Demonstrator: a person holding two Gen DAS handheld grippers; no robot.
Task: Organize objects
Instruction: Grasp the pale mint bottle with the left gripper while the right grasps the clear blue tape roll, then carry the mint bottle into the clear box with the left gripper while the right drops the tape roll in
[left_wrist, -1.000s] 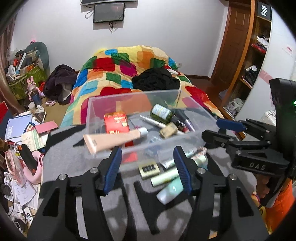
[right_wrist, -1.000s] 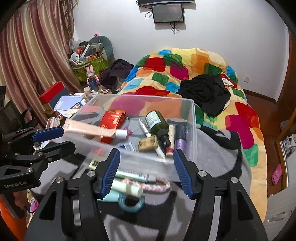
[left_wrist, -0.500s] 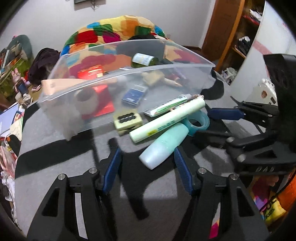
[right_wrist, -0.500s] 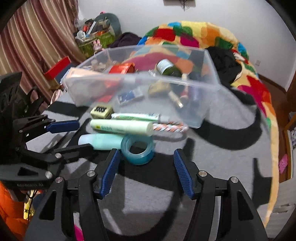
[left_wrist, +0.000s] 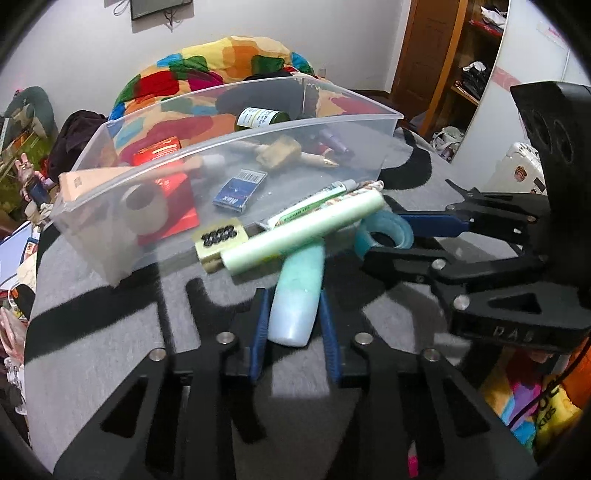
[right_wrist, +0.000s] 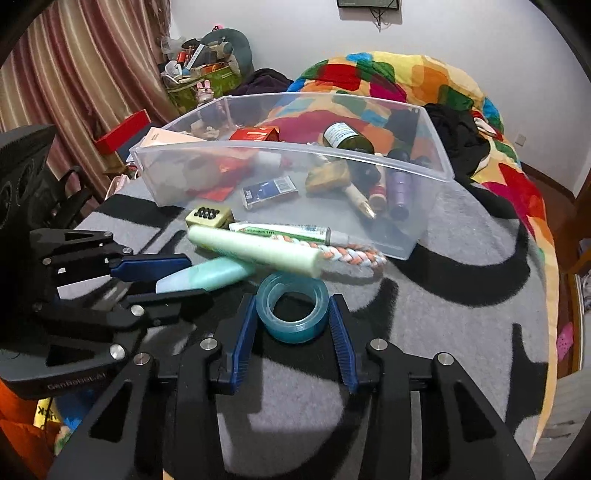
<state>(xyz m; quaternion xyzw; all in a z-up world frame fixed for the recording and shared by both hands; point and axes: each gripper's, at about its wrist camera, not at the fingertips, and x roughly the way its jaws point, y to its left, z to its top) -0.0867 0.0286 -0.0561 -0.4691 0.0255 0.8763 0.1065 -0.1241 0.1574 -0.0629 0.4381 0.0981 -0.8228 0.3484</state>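
Note:
A clear plastic bin (left_wrist: 207, 147) (right_wrist: 424, 229) holds several small items on a grey and black blanket (left_wrist: 110, 332). In front of it lie a beige block (left_wrist: 218, 240), a pale green tube (left_wrist: 295, 229), a toothpaste tube (right_wrist: 280, 230), a braided cord (right_wrist: 354, 256), a teal bottle (left_wrist: 299, 291) (right_wrist: 207, 277) and a blue tape roll (right_wrist: 293, 310) (left_wrist: 384, 232). My left gripper (left_wrist: 293, 314) has closed on the teal bottle's lower end. My right gripper (right_wrist: 293, 328) has its jaws against the tape roll's two sides.
A bed with a colourful quilt (right_wrist: 388, 81) lies behind the bin. Clutter and a curtain (right_wrist: 74, 74) are on the left, a wooden shelf (left_wrist: 461, 74) on the right. The blanket's right edge (right_wrist: 546, 280) drops off to the floor.
Both grippers have moved down and forward to the loose items and closed, the left around the teal bottle, the right around the tape roll.

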